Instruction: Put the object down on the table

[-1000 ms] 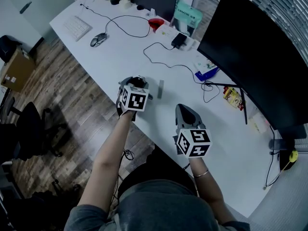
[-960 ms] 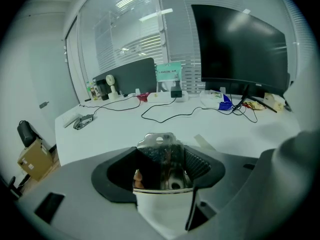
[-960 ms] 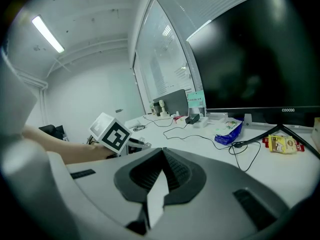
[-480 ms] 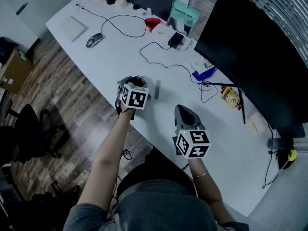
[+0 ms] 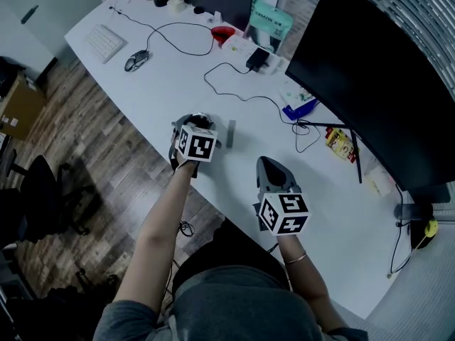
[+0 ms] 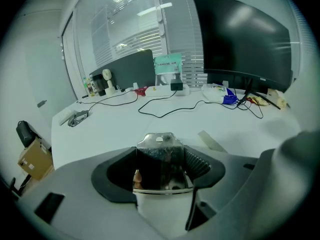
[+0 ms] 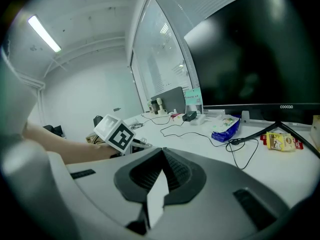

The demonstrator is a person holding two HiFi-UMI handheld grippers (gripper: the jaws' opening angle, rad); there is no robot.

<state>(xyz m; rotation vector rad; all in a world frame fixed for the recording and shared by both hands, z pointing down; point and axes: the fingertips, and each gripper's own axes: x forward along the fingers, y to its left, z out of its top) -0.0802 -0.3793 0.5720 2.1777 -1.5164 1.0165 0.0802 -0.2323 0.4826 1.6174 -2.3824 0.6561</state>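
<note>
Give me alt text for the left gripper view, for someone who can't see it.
The left gripper is shut on a shiny metal piece with a hole near its top, facing a white desk. Beyond lie black cables, with a dark monitor at right.

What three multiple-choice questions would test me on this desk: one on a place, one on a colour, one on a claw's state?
1. Where does the keyboard lie?
A) at the table's far end, near the mouse
B) under the monitor
C) on the floor

2. What colour is the packet by the monitor's foot?
A) pink
B) blue
C) brown

3. How is the left claw?
A) wide open
B) shut on nothing
C) shut on a shiny metal piece

Answers:
1 A, the head view shows it at the far end.
2 B, it is plainly blue.
3 C, the left gripper view shows metal between the jaws.
</note>
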